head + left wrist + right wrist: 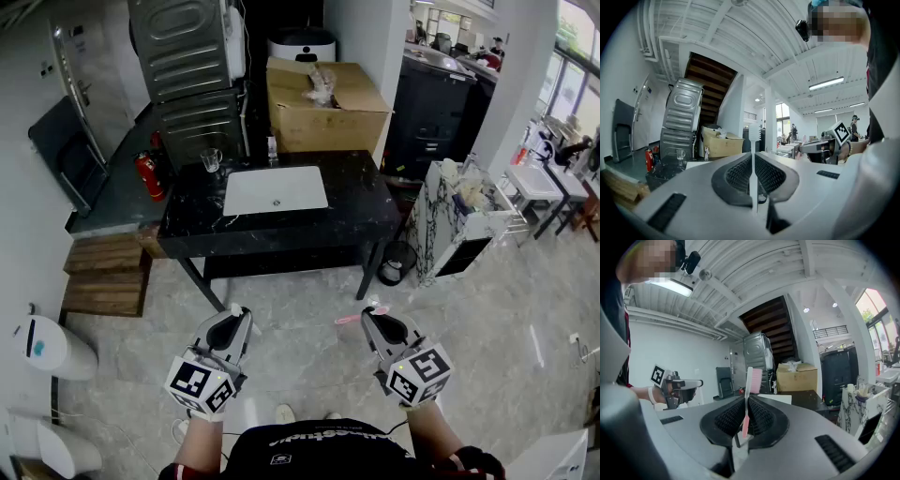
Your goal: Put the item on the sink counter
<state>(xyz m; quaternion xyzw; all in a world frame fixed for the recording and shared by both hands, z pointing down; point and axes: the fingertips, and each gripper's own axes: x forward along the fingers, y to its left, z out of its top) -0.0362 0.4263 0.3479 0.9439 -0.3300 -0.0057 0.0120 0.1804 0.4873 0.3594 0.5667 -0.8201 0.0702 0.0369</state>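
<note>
Head view showing sink counter [187,220] well ahead of both grippers. Left gripper [239,317] clamping white toothbrush [753,164], right gripper [372,317] clamping pink toothbrush [746,404], both brushes well short of counter. Risk: thin handles slipping between pads during approach, dropping short of counter.

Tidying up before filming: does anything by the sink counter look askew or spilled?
The upper grey appliance behind the counter looks tilted on the one below, as if leaning. A fire extinguisher sits by the counter's left end. The glass is upright; nothing spilled.
</note>
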